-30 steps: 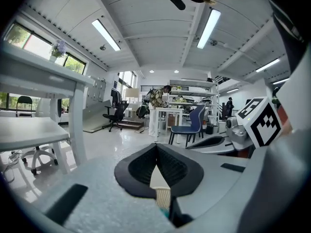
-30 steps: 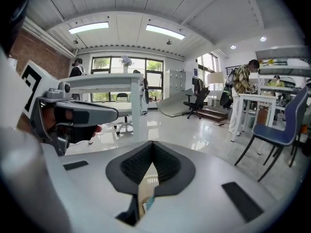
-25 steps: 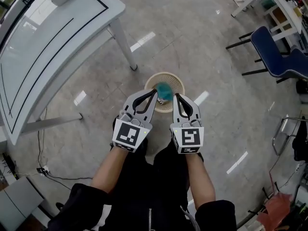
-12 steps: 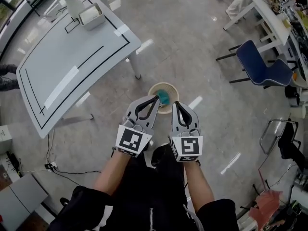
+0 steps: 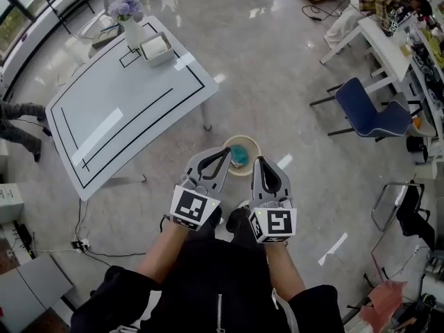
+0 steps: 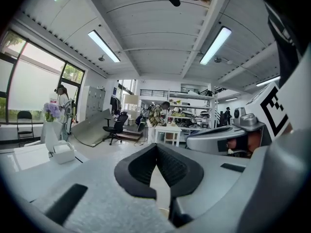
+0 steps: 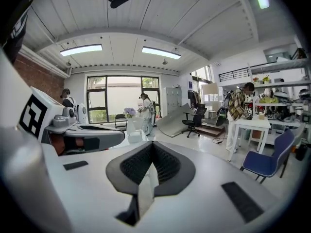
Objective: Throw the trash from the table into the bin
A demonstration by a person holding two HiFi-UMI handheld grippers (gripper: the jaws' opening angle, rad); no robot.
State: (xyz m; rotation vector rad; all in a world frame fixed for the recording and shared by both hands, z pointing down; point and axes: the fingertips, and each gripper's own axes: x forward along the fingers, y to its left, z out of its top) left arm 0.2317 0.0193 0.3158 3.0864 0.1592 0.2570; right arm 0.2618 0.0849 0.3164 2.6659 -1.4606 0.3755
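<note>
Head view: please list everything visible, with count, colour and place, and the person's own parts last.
table: one, white with black lines, upper left.
vase of flowers: one, white with purple blooms, table's far corner.
box: one, white, on the table beside the vase.
bin: one, cream, floor ahead of the tools.
trash: one piece, teal, inside the bin.
chair: one, blue, right.
desk: one, white, upper right.
left tool: one, grey, shut and empty, lower centre.
right tool: one, grey, shut and empty, beside it.
forearms: two, black sleeves above, bottom.
</note>
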